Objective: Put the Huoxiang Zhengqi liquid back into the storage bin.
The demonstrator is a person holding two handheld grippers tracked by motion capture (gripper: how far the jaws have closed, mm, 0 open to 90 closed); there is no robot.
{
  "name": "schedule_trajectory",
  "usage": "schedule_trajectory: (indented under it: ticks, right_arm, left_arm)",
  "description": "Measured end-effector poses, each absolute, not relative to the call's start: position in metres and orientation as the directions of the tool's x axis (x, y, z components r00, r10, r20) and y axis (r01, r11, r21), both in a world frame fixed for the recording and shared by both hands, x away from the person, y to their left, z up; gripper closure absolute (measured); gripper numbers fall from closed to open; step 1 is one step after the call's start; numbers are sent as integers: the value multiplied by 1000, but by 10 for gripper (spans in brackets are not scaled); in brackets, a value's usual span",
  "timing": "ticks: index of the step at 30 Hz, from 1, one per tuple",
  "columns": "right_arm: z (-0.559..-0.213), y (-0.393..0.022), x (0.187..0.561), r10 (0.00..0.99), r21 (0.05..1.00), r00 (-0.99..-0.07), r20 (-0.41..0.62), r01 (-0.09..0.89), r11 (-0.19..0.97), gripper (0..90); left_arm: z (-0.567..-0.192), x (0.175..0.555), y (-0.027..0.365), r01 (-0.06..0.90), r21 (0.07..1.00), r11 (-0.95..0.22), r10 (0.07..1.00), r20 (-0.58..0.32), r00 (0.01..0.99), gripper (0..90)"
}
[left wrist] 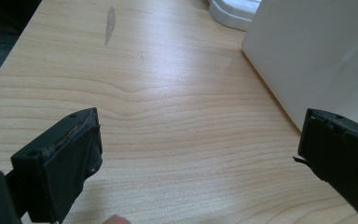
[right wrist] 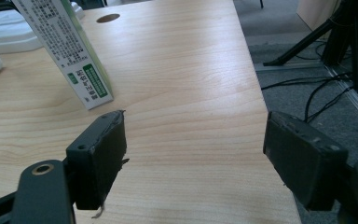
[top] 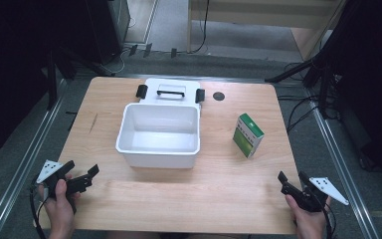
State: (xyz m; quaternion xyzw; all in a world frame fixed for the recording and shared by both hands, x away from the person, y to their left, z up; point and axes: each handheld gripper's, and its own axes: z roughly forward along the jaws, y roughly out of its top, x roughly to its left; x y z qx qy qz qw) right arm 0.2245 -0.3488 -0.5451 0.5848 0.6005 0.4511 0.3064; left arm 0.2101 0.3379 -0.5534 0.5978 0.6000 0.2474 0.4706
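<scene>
Wood-grain table [top: 144, 199] ran across the frame, and I read it from left to right. At lower left my left gripper [top: 79, 180] rested near the table's edge, jaws spread wide with nothing between them. In the centre stood an open white bin [top: 159, 149], its lid [top: 151, 85] lying flat just behind it at upper centre. Right of centre the green and white box [top: 248, 134] stood upright, apart from the bin. At lower right my right gripper [top: 289, 188] sat low, jaws apart and empty, well short of the box. I judged the tall, narrow box the main risk: a jaw arriving off-centre could tip it over or push it toward the table's right edge.
</scene>
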Motion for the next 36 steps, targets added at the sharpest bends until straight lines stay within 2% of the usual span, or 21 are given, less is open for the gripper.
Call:
schedule_trajectory:
  ticks: [11,17,24,30,36]
  right_arm:
    - [-545,-348,226,978,894,-142,154,441,-77,219]
    - [-542,-346,230,962,867,-198,187,494,-67,199]
    - [-525,-331,247,955,779,-247,165,626,27,216]
    - [-512,-315,265,947,662,-317,46,720,209,214]
    - [-500,-302,282,930,552,-367,-3,775,308,212]
  left_arm:
    - [-553,211,337,488,858,161,952,-266,153,1]
    - [-553,211,337,490,859,152,953,-258,157,1]
    - [-553,211,337,494,856,151,953,-259,158,2]
    - [-553,211,337,494,855,158,951,-267,158,1]
    - [-554,212,338,498,853,159,950,-269,156,1]
